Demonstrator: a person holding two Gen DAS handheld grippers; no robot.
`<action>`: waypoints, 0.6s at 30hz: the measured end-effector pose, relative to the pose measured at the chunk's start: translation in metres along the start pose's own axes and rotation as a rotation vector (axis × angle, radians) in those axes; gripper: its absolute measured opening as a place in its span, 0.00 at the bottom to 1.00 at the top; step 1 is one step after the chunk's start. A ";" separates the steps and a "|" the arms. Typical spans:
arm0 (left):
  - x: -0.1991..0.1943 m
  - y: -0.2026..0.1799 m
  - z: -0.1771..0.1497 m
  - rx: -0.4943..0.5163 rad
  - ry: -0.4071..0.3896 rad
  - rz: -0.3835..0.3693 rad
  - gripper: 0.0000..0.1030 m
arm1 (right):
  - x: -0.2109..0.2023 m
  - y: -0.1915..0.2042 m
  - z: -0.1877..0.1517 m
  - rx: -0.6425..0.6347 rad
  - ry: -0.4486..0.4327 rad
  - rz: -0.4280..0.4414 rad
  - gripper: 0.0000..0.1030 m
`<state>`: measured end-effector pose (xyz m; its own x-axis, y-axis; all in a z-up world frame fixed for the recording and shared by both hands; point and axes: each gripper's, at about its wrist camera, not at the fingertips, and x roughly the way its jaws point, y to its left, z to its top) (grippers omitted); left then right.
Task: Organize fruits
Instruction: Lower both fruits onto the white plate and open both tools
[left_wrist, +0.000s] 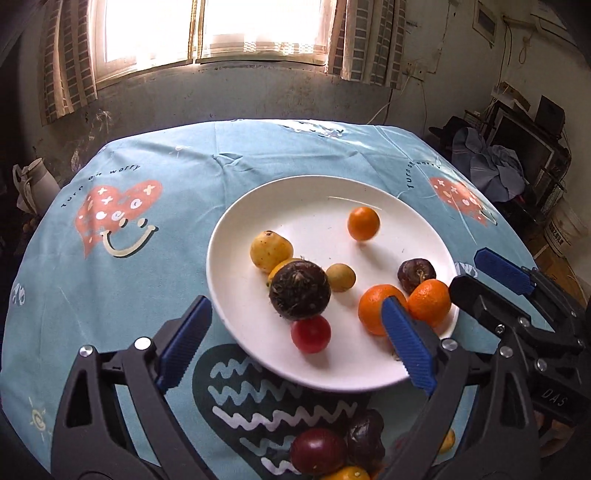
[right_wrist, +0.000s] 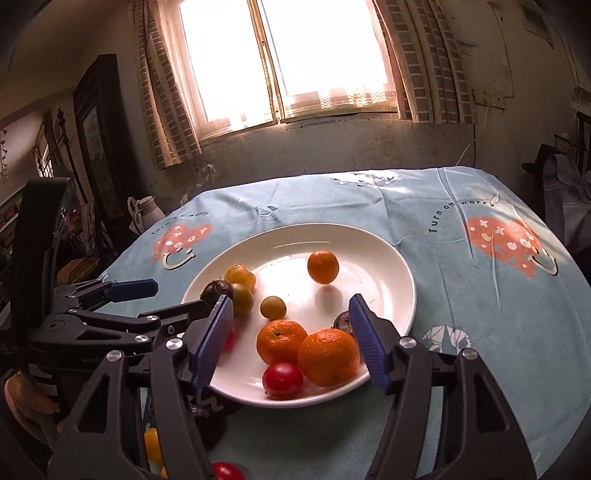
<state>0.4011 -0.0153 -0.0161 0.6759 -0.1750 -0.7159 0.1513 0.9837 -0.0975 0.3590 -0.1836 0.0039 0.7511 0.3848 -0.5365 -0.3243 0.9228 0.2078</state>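
Fruits (left_wrist: 299, 290) – oranges, tomato, dark ones – lie loose on the white plate (left_wrist: 332, 192).

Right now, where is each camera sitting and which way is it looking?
Left wrist: rides on the left gripper, looking down over its open blue fingers at the white plate of fruit, window behind; the right gripper pokes in from the right.
Right wrist: rides on the right gripper, facing the same plate and window; the left gripper shows at left.
Both share the plate, the lone small orange and the blue tablecloth.
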 end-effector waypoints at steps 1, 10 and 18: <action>-0.008 0.000 -0.005 -0.005 -0.004 0.004 0.92 | -0.007 0.002 -0.003 -0.002 0.000 0.018 0.64; -0.060 0.009 -0.080 -0.064 -0.012 0.021 0.94 | -0.044 0.028 -0.054 -0.113 0.075 0.036 0.64; -0.072 0.032 -0.116 -0.125 -0.054 0.189 0.95 | -0.038 0.051 -0.097 -0.275 0.226 -0.029 0.64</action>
<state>0.2739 0.0333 -0.0478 0.7221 0.0141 -0.6917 -0.0695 0.9962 -0.0523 0.2581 -0.1525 -0.0443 0.6259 0.3166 -0.7128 -0.4704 0.8822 -0.0212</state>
